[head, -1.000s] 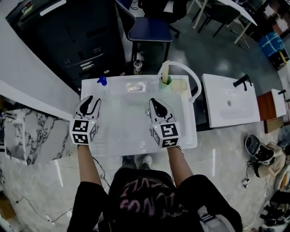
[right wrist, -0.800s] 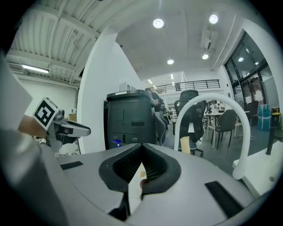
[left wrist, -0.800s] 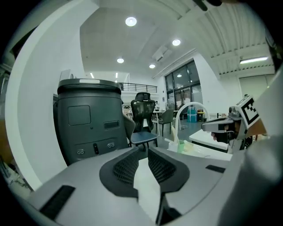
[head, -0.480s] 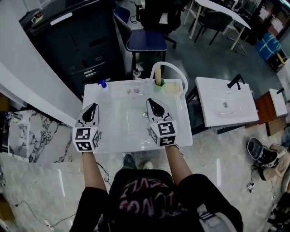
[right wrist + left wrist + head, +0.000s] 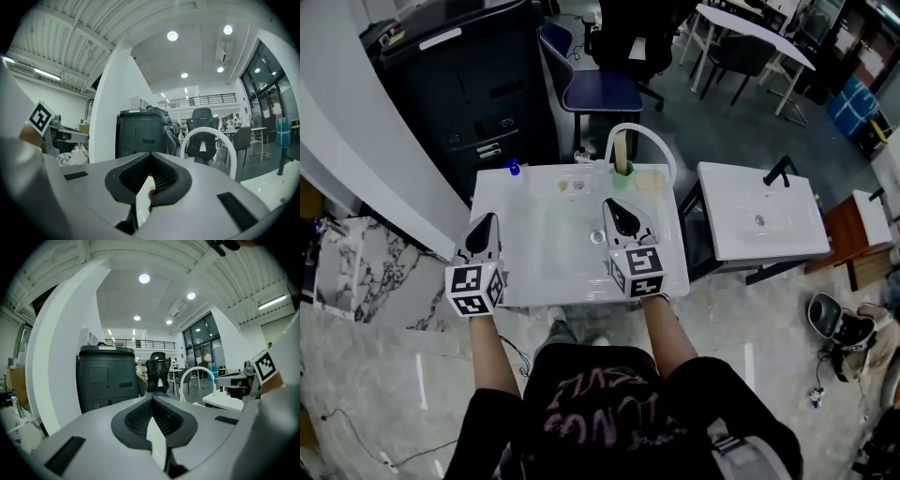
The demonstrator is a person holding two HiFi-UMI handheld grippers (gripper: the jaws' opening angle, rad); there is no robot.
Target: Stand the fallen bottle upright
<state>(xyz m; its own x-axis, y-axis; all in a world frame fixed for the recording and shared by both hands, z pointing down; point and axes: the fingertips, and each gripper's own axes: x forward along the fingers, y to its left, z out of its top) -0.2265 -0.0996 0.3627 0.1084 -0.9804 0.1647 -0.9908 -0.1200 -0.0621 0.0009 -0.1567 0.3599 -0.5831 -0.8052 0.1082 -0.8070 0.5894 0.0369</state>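
A small clear bottle (image 5: 575, 186) sits at the far rim of the white basin (image 5: 534, 281); it is too small to tell how it lies. My left gripper (image 5: 486, 222) hangs over the basin's left edge, shut and empty, well short of the bottle. My right gripper (image 5: 613, 206) is above the basin near the drain (image 5: 597, 237), its jaws together with nothing held. In the left gripper view the jaws (image 5: 152, 399) meet, and in the right gripper view (image 5: 151, 157) they also meet. Neither gripper view shows the bottle.
A white arched faucet (image 5: 649, 142) stands at the back beside a green cup (image 5: 622, 169) and a yellow sponge (image 5: 649, 180). A blue-capped thing (image 5: 514, 169) sits at the back left corner. A dark cabinet (image 5: 478, 84) and a chair (image 5: 600, 89) stand behind; a second basin (image 5: 759, 225) lies to the right.
Both grippers have pulled back from the far rim toward the person and risen. The left jaws, open a second ago, have closed on nothing.
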